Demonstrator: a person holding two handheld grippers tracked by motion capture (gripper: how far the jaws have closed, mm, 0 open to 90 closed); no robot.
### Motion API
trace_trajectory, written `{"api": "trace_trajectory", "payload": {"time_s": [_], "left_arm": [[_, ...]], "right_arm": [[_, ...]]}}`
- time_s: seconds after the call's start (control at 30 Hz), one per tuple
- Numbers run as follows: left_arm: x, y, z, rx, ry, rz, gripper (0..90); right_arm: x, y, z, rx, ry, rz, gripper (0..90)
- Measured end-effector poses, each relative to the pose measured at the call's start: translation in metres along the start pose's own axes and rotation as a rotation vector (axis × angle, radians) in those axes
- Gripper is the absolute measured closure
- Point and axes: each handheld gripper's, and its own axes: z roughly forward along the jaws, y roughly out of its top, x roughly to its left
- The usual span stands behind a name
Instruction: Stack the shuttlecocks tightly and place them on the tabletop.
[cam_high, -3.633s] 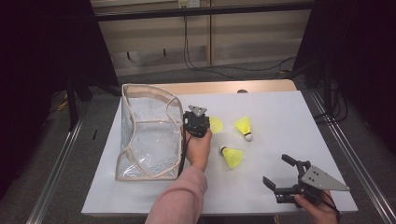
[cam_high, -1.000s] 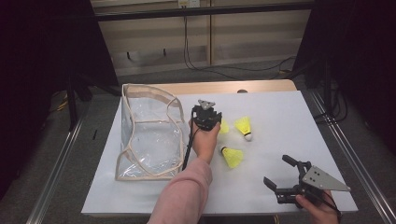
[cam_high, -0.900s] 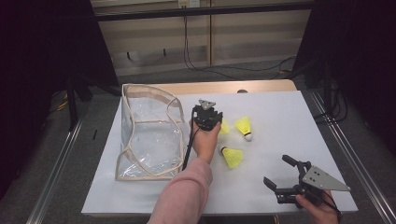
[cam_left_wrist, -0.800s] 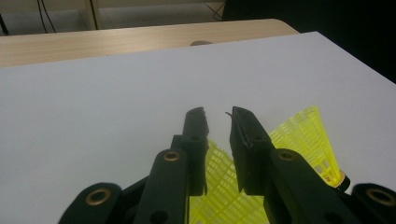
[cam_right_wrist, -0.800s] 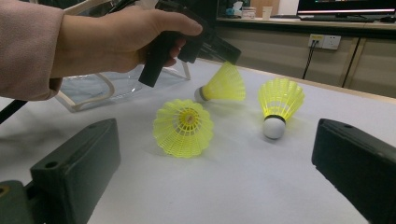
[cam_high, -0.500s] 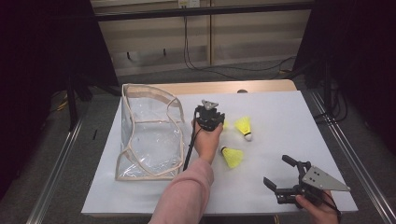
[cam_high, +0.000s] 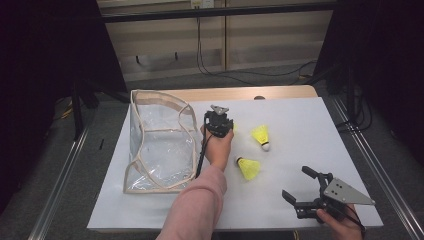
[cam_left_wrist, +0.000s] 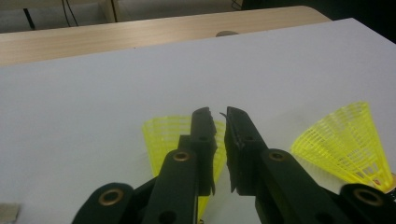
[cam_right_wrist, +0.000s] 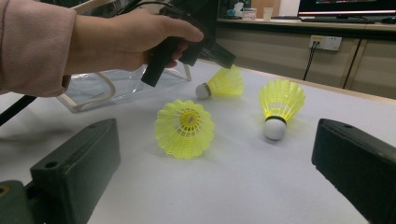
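Jaws of the left gripper (cam_left_wrist: 219, 114) stand nearly closed, a thin gap between them, over a yellow shuttlecock (cam_left_wrist: 161, 135) lying on the white table (cam_high: 300, 120), its skirt pointing far. The right gripper (cam_high: 300, 187) gapes wide, near right.

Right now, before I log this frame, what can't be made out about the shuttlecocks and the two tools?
- High view: the far shuttlecock is mostly hidden behind the left tool.
- Left gripper view: whether the nearly closed jaws actually pinch that shuttlecock's skirt; its cork is hidden by the jaws.
- Left gripper view: the second shuttlecock is cut off by the right edge.
- Right gripper view: the right tool jaw tips are cut off by the frame.
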Motion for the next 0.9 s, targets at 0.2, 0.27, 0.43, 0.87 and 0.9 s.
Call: {"api": "trace_trajectory", "payload": {"time_s": [0.2, 0.27, 0.43, 0.87, 0.9], "left_arm": [[0.0, -0.003, 0.002, 0.03, -0.009, 0.023, 87.6], [0.0, 0.0, 0.0, 0.001, 0.004, 0.014, 86.6], [0.001, 0.011, -0.004, -0.035, 0.046, -0.01, 72.4], [0.013, 0.017, 0.017, -0.004, 0.082, -0.059, 61.0], [0.012, 0.017, 0.018, 0.005, 0.077, -0.06, 61.6]], "right_arm": [[0.0, 0.0, 0.0, -0.001, 0.0, 0.0, 1.0], [0.0, 0.0, 0.0, -0.002, 0.003, 0.0, 1.1], [0.0, 0.0, 0.0, -0.001, 0.0, 0.001, 1.1], [-0.001, -0.001, 0.0, -0.005, 0.007, 0.002, 1.1], [-0.001, -0.001, 0.0, -0.006, 0.005, 0.002, 1.1]]}}
